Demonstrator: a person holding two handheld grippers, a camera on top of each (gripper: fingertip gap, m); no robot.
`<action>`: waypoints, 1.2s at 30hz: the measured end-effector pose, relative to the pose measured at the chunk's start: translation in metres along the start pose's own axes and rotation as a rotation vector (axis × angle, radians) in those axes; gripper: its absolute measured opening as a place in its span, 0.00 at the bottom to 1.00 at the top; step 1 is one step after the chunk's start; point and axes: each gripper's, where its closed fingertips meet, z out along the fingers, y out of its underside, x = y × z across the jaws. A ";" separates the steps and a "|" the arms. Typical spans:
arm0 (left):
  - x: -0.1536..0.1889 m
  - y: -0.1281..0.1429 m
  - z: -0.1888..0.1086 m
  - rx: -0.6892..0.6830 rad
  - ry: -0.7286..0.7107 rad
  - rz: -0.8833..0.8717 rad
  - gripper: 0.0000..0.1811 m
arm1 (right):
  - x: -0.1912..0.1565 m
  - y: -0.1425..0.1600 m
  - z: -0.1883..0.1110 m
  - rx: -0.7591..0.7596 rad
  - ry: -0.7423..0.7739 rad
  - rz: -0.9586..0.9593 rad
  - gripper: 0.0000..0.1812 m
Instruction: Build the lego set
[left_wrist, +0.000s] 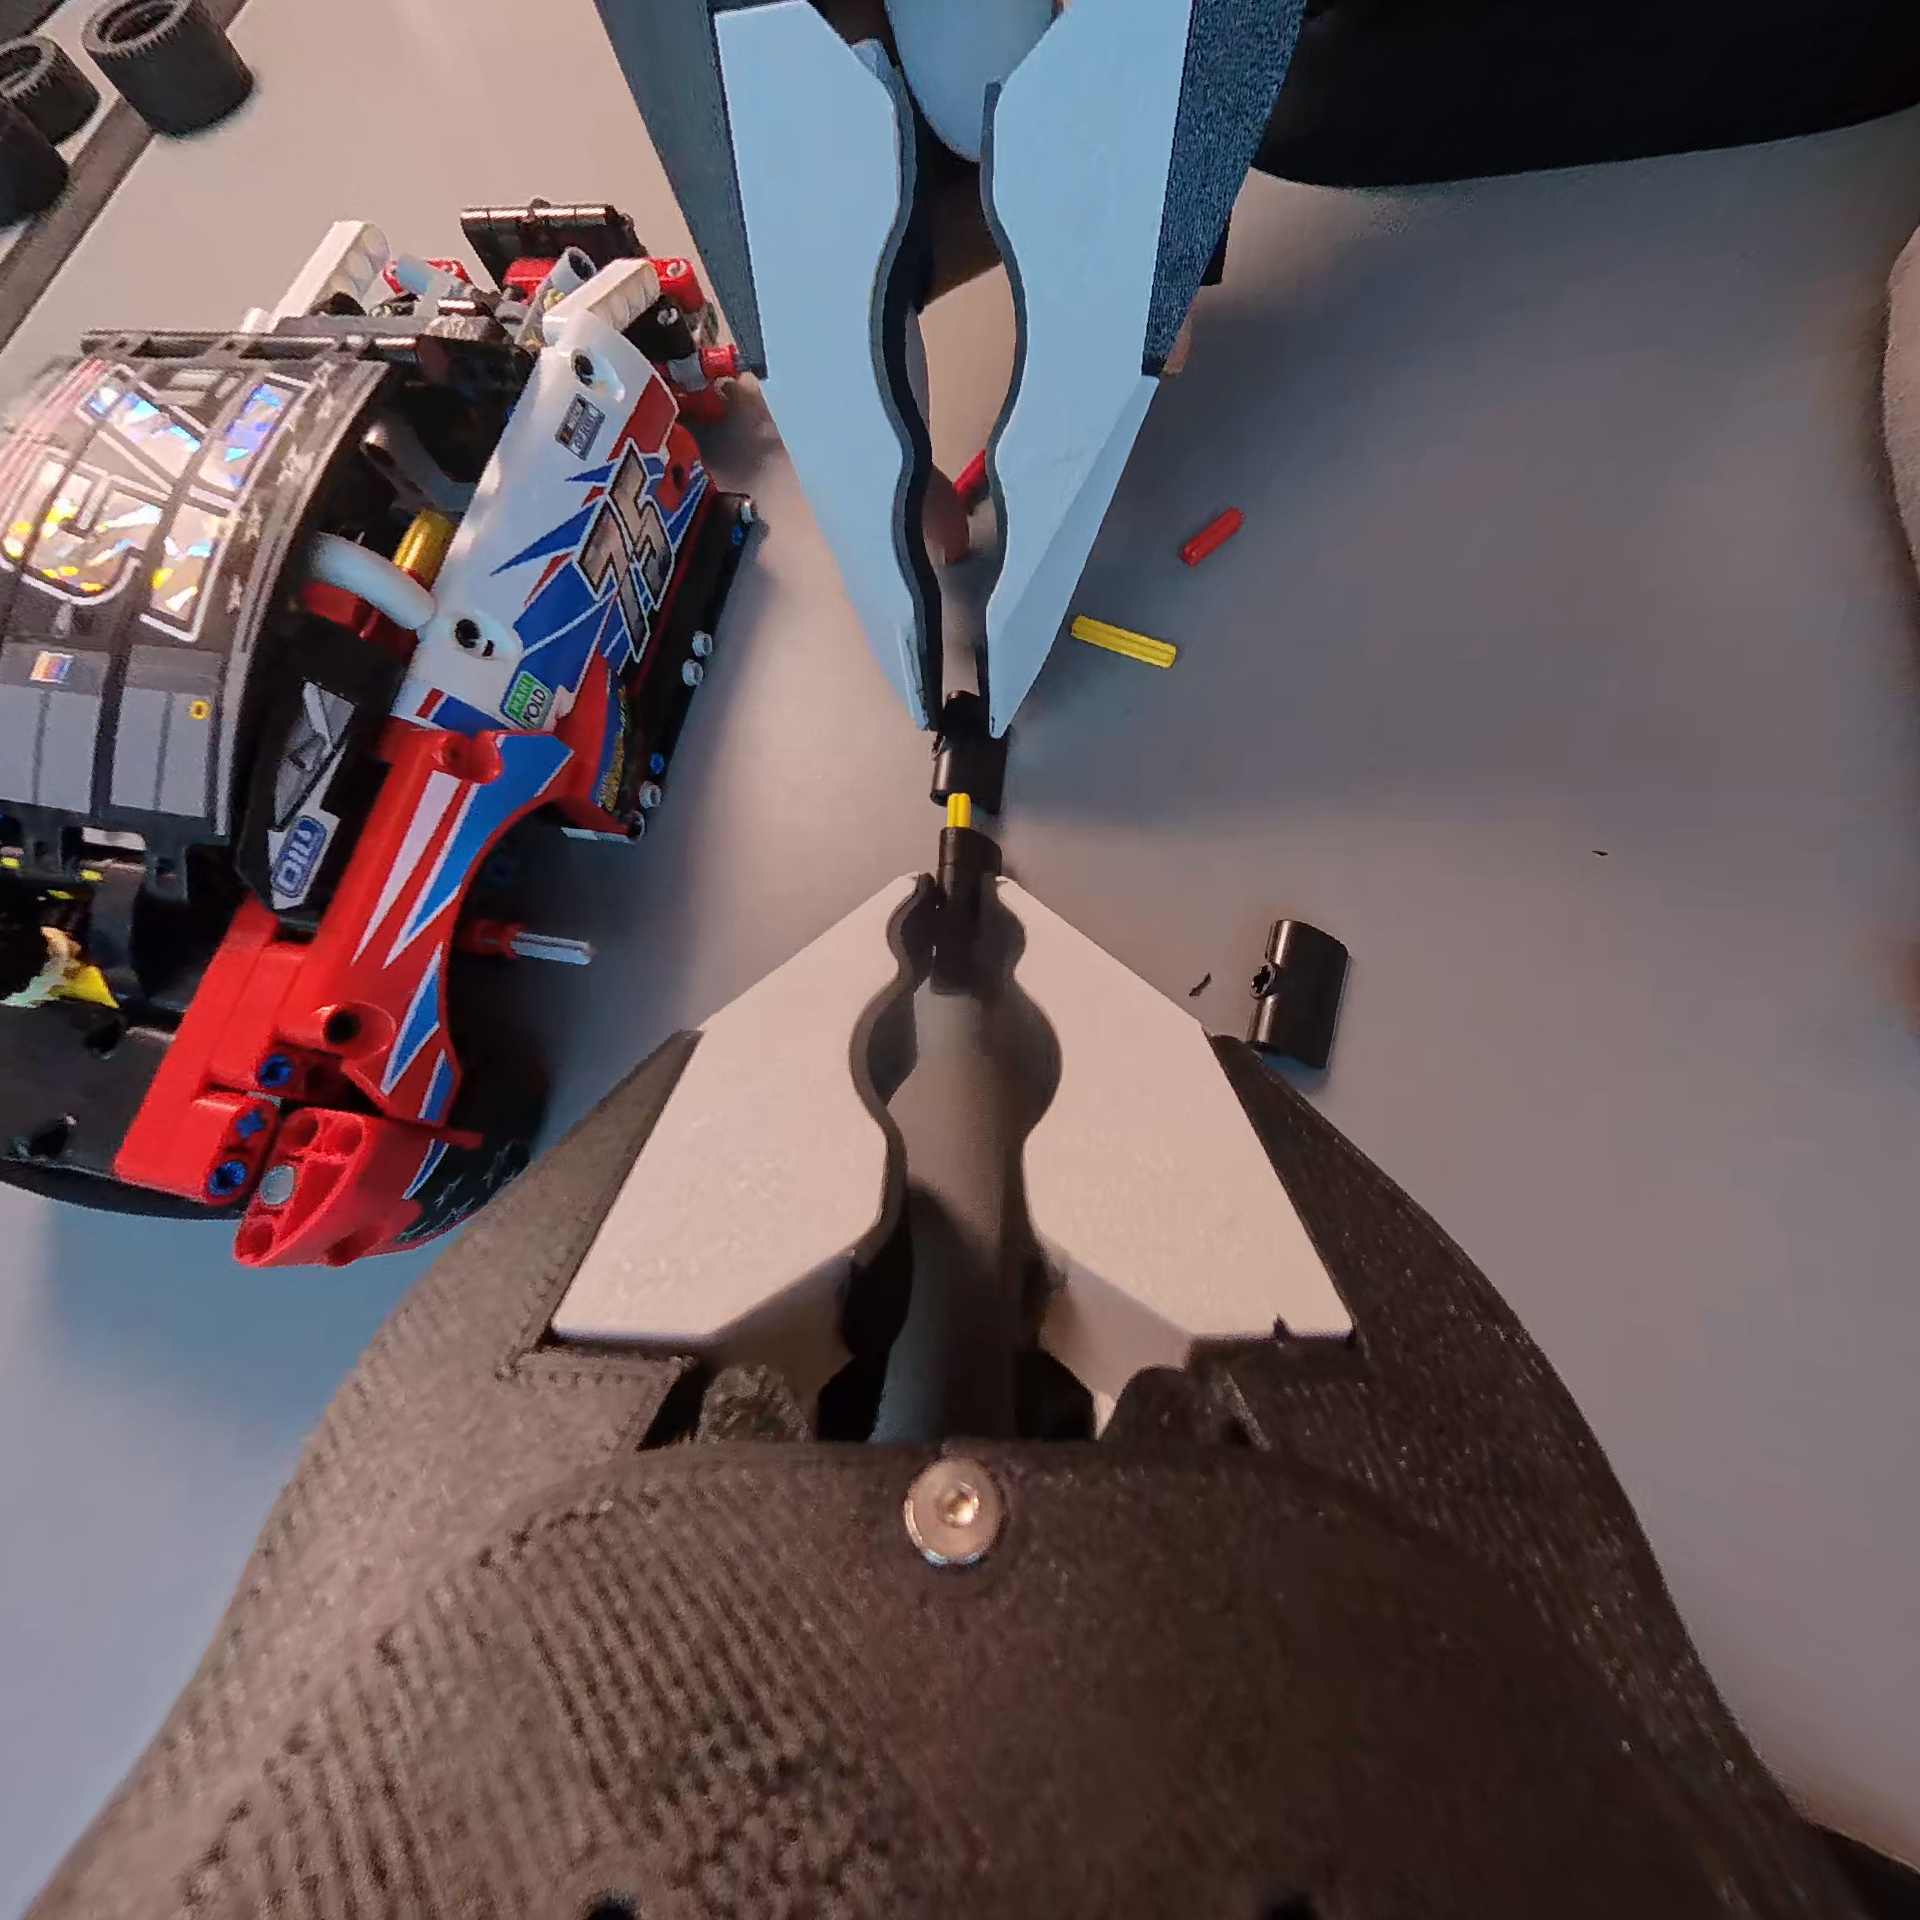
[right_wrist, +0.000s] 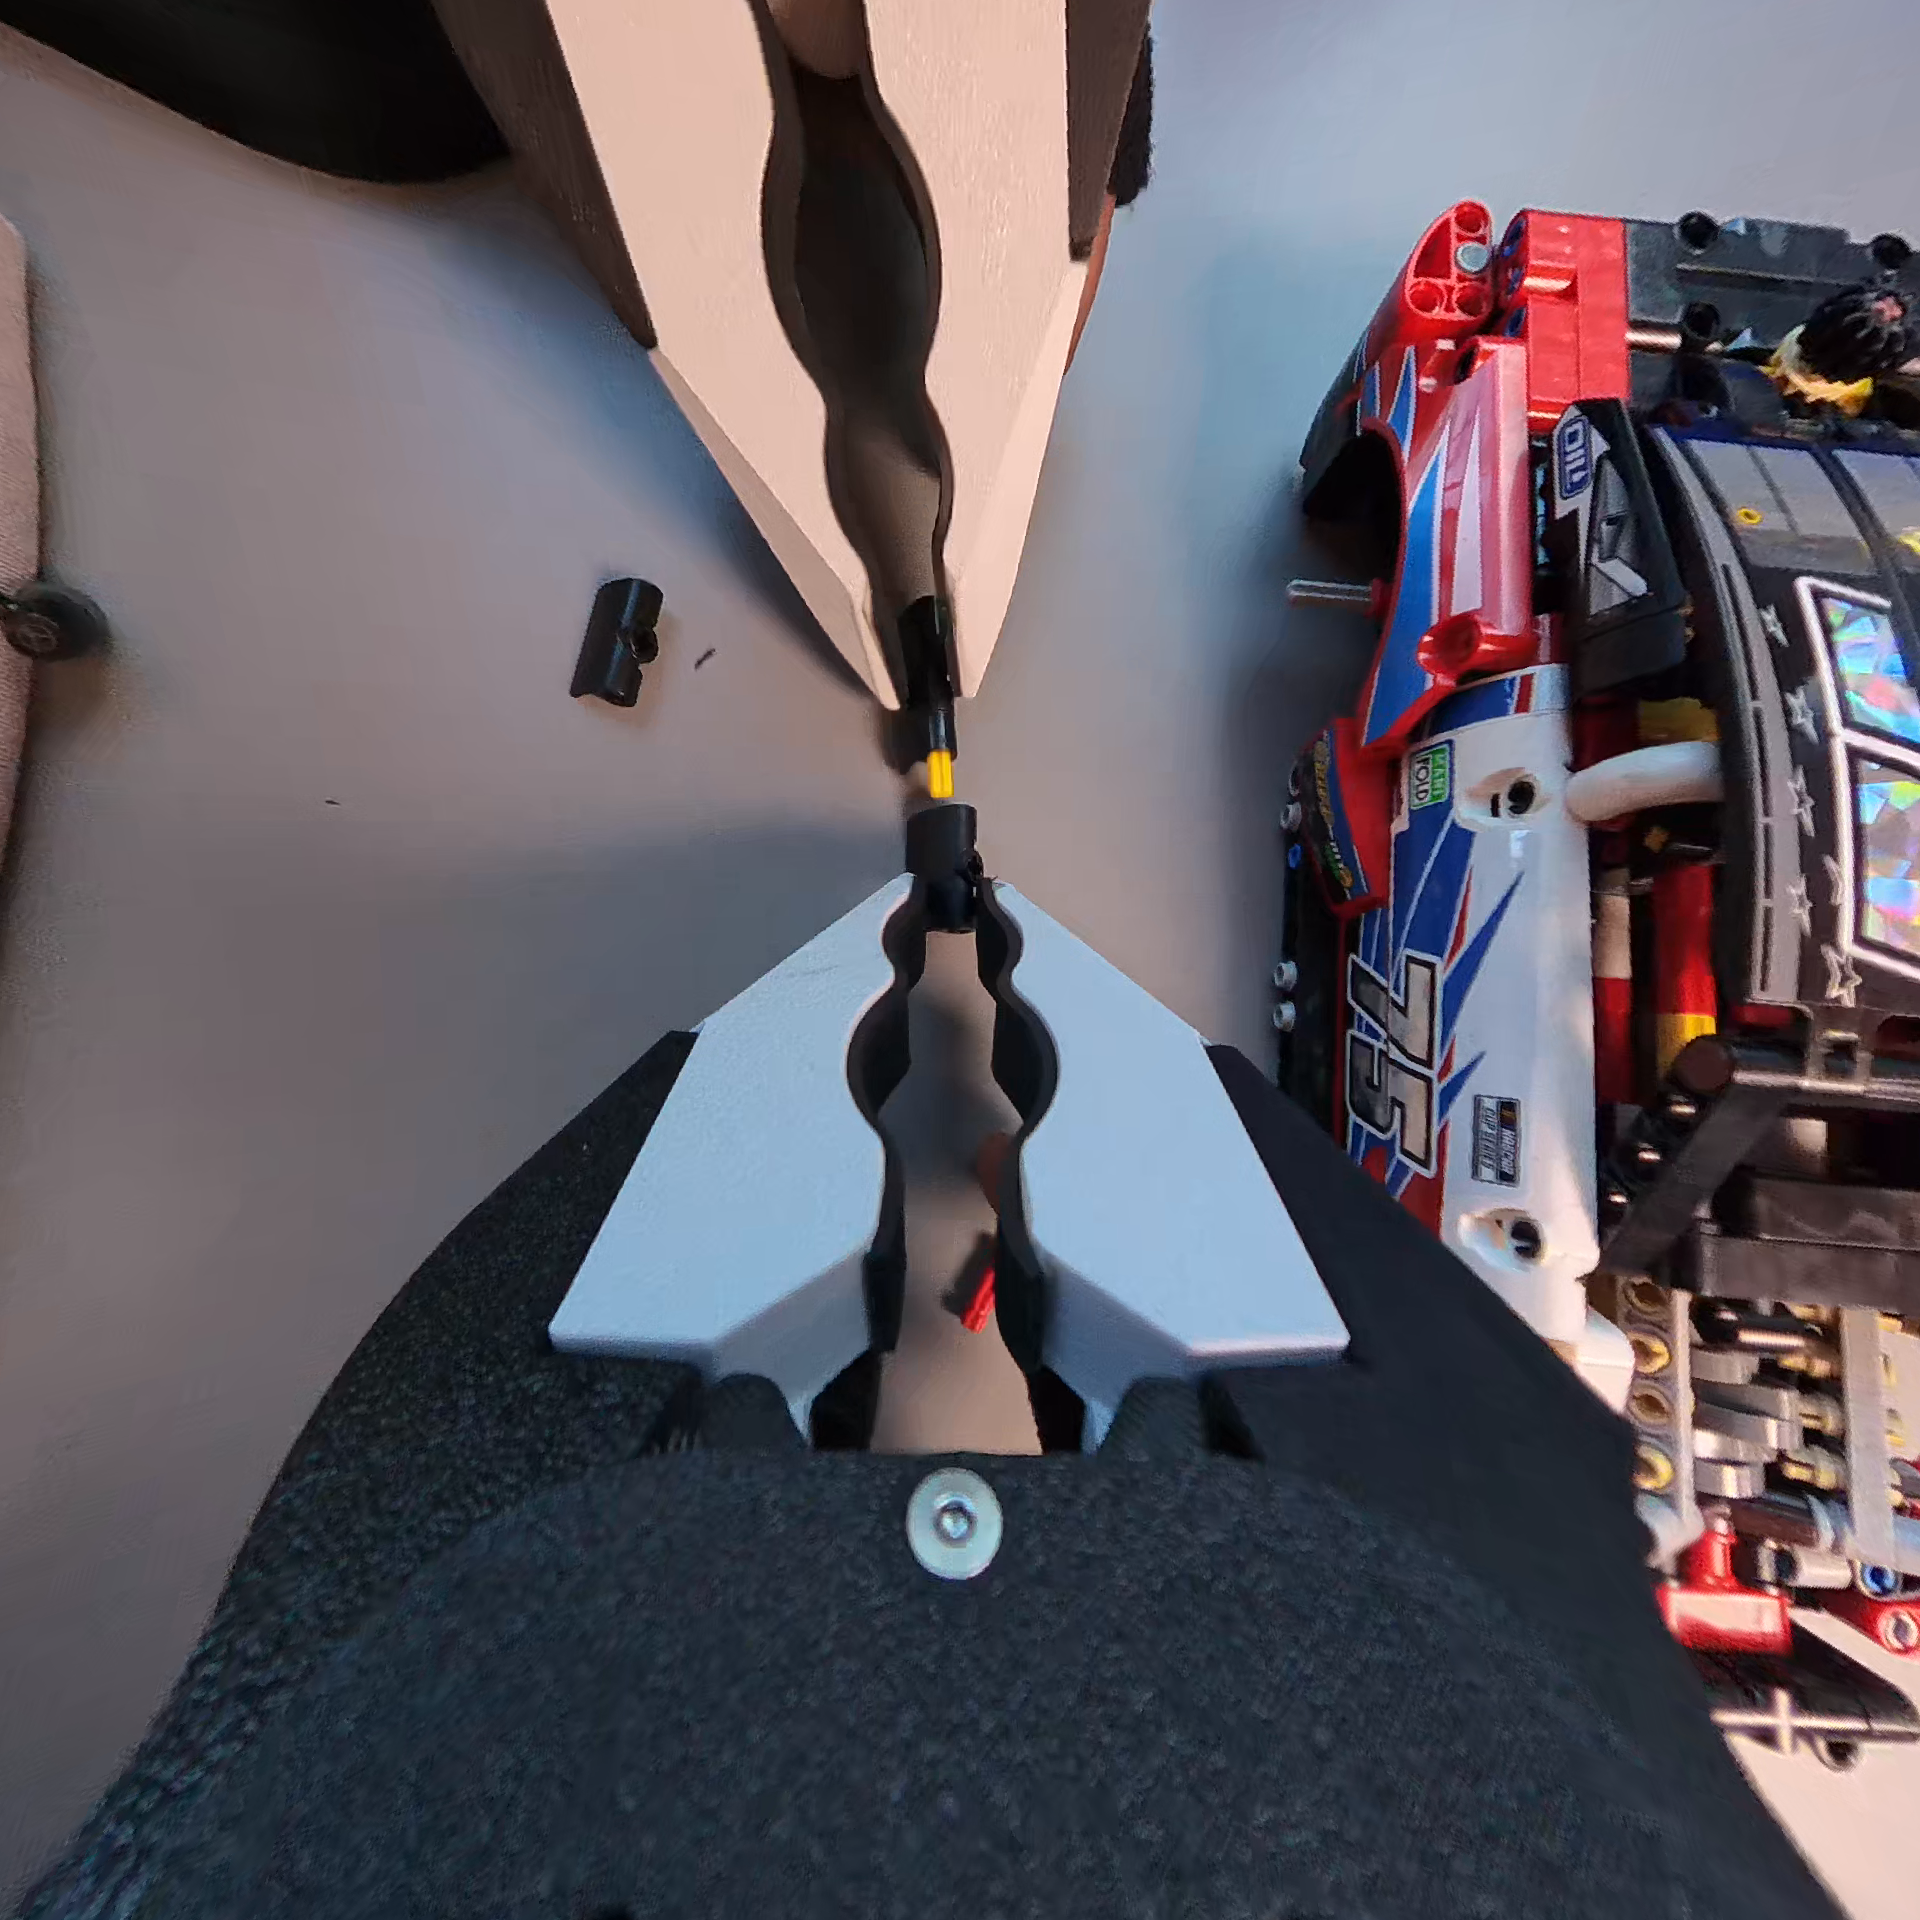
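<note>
My left gripper (left_wrist: 961, 883) is shut on a small black connector (left_wrist: 968, 862). My right gripper (left_wrist: 961, 722) comes in from above, tip to tip, shut on a second black connector (left_wrist: 966, 753). A short yellow axle (left_wrist: 958, 808) bridges the small gap between the two connectors. In the right wrist view my right gripper (right_wrist: 951, 883) holds its connector (right_wrist: 940, 847), facing the left gripper (right_wrist: 930, 696), its connector (right_wrist: 925, 660) and the yellow axle (right_wrist: 938, 774). The red, white and blue lego race car (left_wrist: 416, 675) (right_wrist: 1558, 831) lies beside both grippers.
On the grey table lie a loose black connector (left_wrist: 1299, 992) (right_wrist: 615, 655), a yellow axle (left_wrist: 1122, 639) and red pins (left_wrist: 1210, 535) (right_wrist: 975, 1299). Black tyres (left_wrist: 166, 62) stand at the far left. A beige fabric edge (left_wrist: 1901, 416) borders the table. The tips of both grippers are at nearly the same place.
</note>
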 end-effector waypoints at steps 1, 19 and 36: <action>0.000 -0.001 -0.001 0.006 -0.002 0.013 0.03 | 0.000 0.000 -0.001 0.011 0.006 -0.006 0.04; 0.002 0.000 0.000 0.006 0.019 0.012 0.03 | -0.006 -0.002 -0.001 0.046 -0.003 -0.038 0.03; 0.007 0.000 0.000 0.012 0.072 -0.029 0.03 | -0.011 -0.006 0.000 0.085 0.001 -0.082 0.02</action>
